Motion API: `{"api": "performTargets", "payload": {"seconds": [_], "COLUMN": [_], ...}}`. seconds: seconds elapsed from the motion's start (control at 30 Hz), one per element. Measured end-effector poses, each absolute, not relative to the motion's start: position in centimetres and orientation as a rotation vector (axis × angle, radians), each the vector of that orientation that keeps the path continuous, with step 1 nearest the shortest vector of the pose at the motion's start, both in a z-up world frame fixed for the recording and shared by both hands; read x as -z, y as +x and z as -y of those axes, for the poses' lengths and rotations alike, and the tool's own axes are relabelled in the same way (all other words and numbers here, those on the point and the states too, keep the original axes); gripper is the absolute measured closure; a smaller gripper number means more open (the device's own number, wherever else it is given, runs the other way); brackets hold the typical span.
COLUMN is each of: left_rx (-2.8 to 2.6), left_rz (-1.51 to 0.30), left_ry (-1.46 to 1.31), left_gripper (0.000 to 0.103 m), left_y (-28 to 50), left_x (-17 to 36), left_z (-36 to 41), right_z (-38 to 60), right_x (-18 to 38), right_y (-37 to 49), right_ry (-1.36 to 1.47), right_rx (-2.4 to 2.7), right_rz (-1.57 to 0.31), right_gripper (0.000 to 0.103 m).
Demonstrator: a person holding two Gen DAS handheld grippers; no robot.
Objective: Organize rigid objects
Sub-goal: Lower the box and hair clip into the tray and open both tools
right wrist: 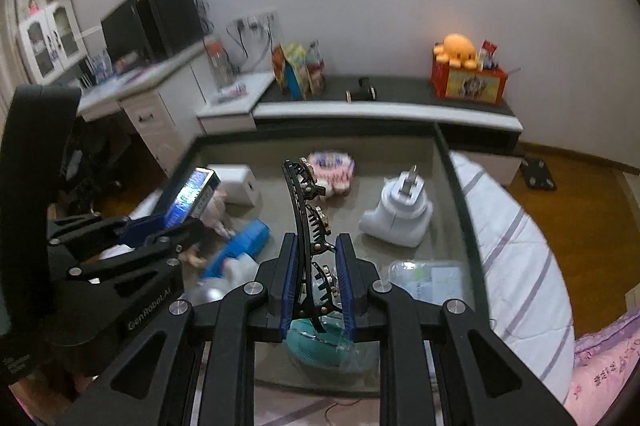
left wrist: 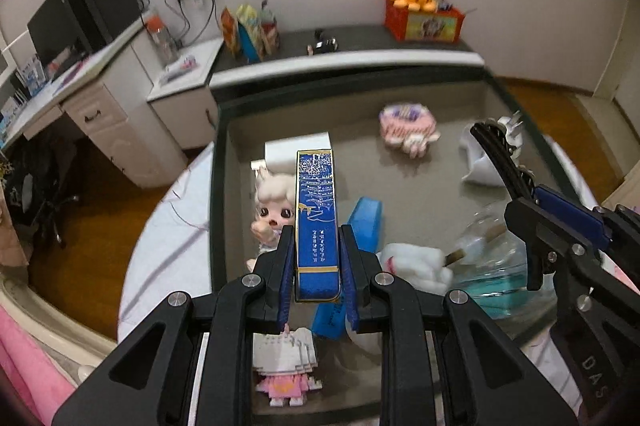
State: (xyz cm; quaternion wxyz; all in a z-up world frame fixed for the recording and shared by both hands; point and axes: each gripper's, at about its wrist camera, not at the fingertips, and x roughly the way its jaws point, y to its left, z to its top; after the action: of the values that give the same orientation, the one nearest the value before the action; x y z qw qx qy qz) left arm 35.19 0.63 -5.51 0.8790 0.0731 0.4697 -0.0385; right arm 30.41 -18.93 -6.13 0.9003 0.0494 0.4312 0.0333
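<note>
My left gripper is shut on a long blue box with gold trim and holds it above the grey tray; the box also shows at the left of the right wrist view. My right gripper is shut on a black curved hair clip with toothed edge, lifted over the tray; the clip also shows in the left wrist view. A white-haired doll lies under the blue box. A white and pink block figure stands below the left fingers.
In the tray lie a white box, a pink round pack, a white plug adapter, a blue plastic piece, a white soft toy and a teal item in clear wrap. A shelf with a red box stands behind.
</note>
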Motion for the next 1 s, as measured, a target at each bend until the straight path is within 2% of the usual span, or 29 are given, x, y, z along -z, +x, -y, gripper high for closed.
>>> {"api": "performTargets", "payload": {"seconds": [0.43, 0.47, 0.5, 0.53, 0.57, 0.63, 1.0], "left_rx": [0.097, 0.089, 0.075, 0.032, 0.006, 0.004, 0.008], "left_rz": [-0.988, -0.984, -0.990, -0.991, -0.975, -0.941, -0.955], "left_ry": [0.140, 0.138, 0.142, 0.156, 0.162, 0.148, 0.159], "left_gripper": [0.080, 0.068, 0.053, 0.030, 0.016, 0.013, 0.013], "left_y": [35.5, 35.5, 35.4, 35.5, 35.5, 35.3, 35.5], "left_x": [6.0, 5.9, 6.0, 6.0, 6.0, 5.7, 5.8], "left_z": [-0.5, -0.6, -0.6, -0.8, -1.1, -1.6, -1.4], "right_z": [19.3, 19.4, 19.6, 19.7, 20.0, 20.7, 20.9], "right_x": [7.2, 7.1, 7.2, 7.1, 7.0, 6.9, 7.5], "right_y": [30.9, 30.9, 31.0, 30.9, 30.8, 30.8, 31.3], "right_ry": [0.123, 0.127, 0.133, 0.137, 0.129, 0.132, 0.187], "right_rx": [-0.066, -0.064, -0.050, -0.028, 0.029, 0.063, 0.014], "right_rz": [-0.905, -0.900, -0.905, -0.913, -0.910, -0.900, -0.951], "right_gripper": [0.081, 0.074, 0.043, 0.027, 0.019, 0.017, 0.017]}}
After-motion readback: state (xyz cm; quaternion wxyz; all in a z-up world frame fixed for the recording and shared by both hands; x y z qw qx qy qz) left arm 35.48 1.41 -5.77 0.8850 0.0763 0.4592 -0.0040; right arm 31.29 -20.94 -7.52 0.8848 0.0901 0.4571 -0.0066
